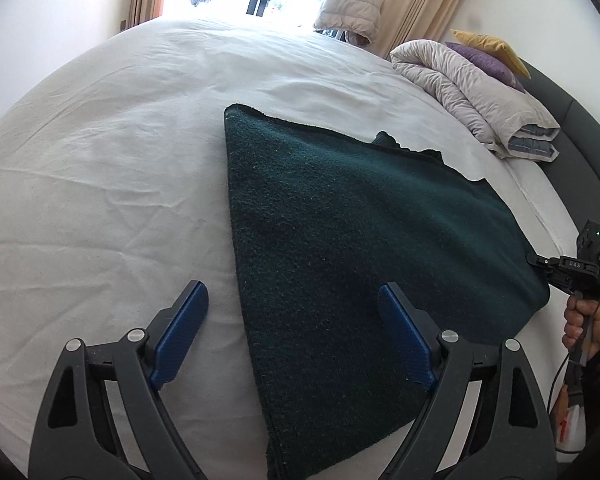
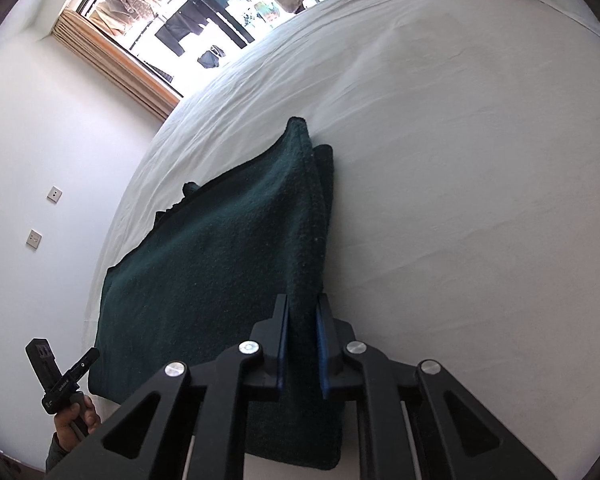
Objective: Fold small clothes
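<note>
A dark green knitted garment lies folded on the white bed sheet. My left gripper is open above the garment's near left edge, its blue fingers spread wide with one over the sheet and one over the cloth. In the right wrist view the right gripper is shut on a raised fold of the garment at its right edge. The right gripper also shows in the left wrist view at the garment's far right corner. The left gripper shows in the right wrist view, its jaws hard to see.
A rolled beige duvet with purple and yellow cushions lies at the head of the bed by the grey headboard. A puffy jacket hangs by the window with curtains. The bed edge runs close to the white wall.
</note>
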The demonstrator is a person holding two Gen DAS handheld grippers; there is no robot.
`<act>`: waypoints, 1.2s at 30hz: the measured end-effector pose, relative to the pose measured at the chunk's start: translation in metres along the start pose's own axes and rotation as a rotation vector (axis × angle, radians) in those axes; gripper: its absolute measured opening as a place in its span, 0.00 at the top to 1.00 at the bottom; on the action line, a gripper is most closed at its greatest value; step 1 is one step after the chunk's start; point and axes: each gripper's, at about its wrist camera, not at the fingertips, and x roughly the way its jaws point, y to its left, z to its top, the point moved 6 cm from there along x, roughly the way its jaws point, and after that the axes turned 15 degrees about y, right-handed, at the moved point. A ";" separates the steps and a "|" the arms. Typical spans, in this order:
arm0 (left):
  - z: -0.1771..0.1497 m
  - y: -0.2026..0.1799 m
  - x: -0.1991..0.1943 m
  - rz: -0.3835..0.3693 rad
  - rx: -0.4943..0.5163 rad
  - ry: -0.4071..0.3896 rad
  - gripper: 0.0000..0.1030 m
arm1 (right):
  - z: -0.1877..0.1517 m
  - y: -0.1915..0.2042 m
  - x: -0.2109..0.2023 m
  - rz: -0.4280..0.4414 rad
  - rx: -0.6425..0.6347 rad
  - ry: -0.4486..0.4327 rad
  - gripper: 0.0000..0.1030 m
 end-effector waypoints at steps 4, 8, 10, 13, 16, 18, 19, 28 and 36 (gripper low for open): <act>-0.001 -0.003 0.002 0.007 0.013 0.011 0.16 | -0.002 0.005 -0.007 -0.091 -0.022 -0.023 0.90; -0.005 -0.006 0.011 0.053 0.036 0.038 0.20 | -0.004 -0.001 -0.005 -0.131 -0.008 -0.027 0.91; -0.010 -0.007 0.013 0.068 0.037 0.043 0.23 | -0.008 -0.008 -0.003 -0.113 0.017 -0.026 0.91; -0.019 -0.013 0.017 0.103 0.069 0.044 0.28 | -0.017 -0.017 -0.003 -0.102 0.037 -0.039 0.91; -0.023 -0.014 0.017 0.105 0.073 0.043 0.29 | -0.023 -0.025 -0.004 -0.077 0.051 -0.050 0.92; -0.023 -0.012 0.016 0.083 0.054 0.041 0.29 | -0.023 -0.024 -0.004 -0.091 0.038 -0.046 0.91; -0.023 -0.011 0.014 0.068 0.043 0.035 0.29 | -0.023 -0.022 -0.005 -0.103 0.026 -0.041 0.91; -0.001 0.004 -0.045 0.093 -0.062 -0.155 0.29 | -0.036 -0.015 -0.040 -0.229 0.045 -0.133 0.63; 0.045 -0.071 -0.003 0.132 0.151 -0.089 0.29 | -0.032 0.082 -0.009 -0.114 -0.232 -0.097 0.63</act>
